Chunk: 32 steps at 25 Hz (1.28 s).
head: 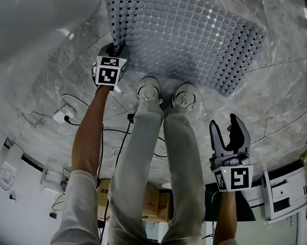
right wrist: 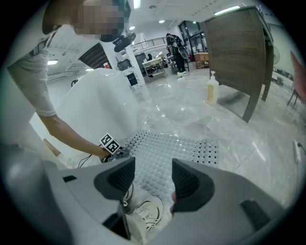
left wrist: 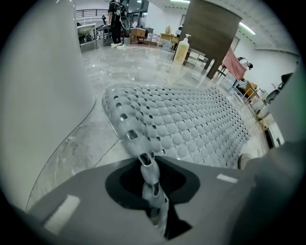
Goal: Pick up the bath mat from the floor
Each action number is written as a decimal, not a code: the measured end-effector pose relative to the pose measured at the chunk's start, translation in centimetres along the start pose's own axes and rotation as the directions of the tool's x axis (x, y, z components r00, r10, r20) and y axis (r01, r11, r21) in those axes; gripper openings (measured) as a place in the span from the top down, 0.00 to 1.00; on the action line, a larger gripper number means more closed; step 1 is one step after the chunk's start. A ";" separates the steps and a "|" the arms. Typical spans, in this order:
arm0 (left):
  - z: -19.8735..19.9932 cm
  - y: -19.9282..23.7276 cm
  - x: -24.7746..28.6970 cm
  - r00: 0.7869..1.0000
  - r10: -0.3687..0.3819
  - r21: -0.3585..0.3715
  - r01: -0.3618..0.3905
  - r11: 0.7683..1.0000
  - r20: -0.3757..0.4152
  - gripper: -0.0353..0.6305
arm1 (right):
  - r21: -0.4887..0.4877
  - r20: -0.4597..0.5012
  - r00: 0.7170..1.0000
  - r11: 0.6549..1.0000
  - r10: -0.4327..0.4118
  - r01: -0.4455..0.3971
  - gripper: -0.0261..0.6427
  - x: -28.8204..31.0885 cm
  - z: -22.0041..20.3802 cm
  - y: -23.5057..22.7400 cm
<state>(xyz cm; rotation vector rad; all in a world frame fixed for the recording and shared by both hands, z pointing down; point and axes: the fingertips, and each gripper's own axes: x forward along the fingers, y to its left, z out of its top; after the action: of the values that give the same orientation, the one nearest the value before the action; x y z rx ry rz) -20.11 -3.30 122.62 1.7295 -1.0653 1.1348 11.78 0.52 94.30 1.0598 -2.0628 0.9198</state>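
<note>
Pinching the mat [head: 192, 38] by its corner at the frame's upper left, the left gripper [head: 113, 51] has its jaws pressed together on the folded, slightly raised edge. The rest of it lies flat on the floor [head: 283, 92], upper centre, beyond the shoes [head: 149, 90]. The right gripper [head: 231, 135], lower right, is spread and empty. The grasp looks made, and the lift is mostly still to do.

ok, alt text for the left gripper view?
Left gripper shut on the near edge of a grey perforated mat, which curls up into the jaws while the rest lies on the marble floor. A white tub curves along the left, and a bottle stands beyond the mat.
</note>
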 end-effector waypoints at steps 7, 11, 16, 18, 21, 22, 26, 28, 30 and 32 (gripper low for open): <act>-0.1 -0.1 -0.4 0.999 -0.031 -0.009 0.031 0.999 -0.010 0.86 | 0.025 0.006 1.000 0.999 -0.023 0.023 0.61 0.6 -1.4 -0.7; 0.1 0.0 -0.5 1.000 -0.025 -0.025 0.025 0.999 -0.002 0.86 | 0.024 0.007 0.999 0.999 -0.043 0.043 0.61 1.8 -2.4 -2.3; -0.1 0.0 -0.6 1.000 -0.025 -0.033 0.025 0.999 -0.008 0.85 | 0.022 -0.029 0.997 0.997 -0.077 0.078 0.59 3.9 -4.8 -4.9; 0.0 0.0 -0.6 1.000 -0.028 -0.025 0.028 0.999 -0.012 0.85 | 0.034 -0.037 0.995 0.995 -0.088 0.089 0.57 4.8 -5.4 -6.2; 0.1 0.0 -0.7 0.999 -0.031 -0.024 0.031 0.999 -0.012 0.85 | 0.084 -0.048 0.993 0.990 -0.107 0.111 0.53 6.2 -6.4 -8.3; 0.1 0.0 -0.7 0.999 -0.034 -0.026 0.033 0.999 -0.012 0.85 | 0.092 -0.061 0.991 0.988 -0.116 0.121 0.52 6.8 -6.9 -9.1; 0.1 0.0 -0.8 0.999 -0.045 -0.029 0.045 0.999 -0.015 0.85 | 0.110 -0.146 0.977 0.979 -0.153 0.169 0.49 9.3 -9.9 -12.2; 0.2 -0.1 -0.8 0.999 -0.049 -0.034 0.049 0.998 -0.013 0.85 | 0.145 -0.194 0.967 0.970 -0.168 0.198 0.47 10.4 -11.5 -13.8; 0.1 -0.1 -0.7 0.999 -0.050 -0.041 0.049 0.998 -0.010 0.85 | 0.178 -0.223 0.956 0.957 -0.189 0.230 0.46 11.3 -12.6 -15.3; 0.1 -0.1 -0.8 0.999 -0.049 -0.049 0.049 0.998 -0.007 0.85 | 0.198 -0.232 0.951 0.947 -0.206 0.254 0.45 12.0 -13.0 -16.6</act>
<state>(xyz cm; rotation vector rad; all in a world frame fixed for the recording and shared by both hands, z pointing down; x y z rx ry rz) -20.17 -3.19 121.85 1.7023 -1.0324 1.0755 23.14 -1.07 115.73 1.2367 -1.6500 1.1103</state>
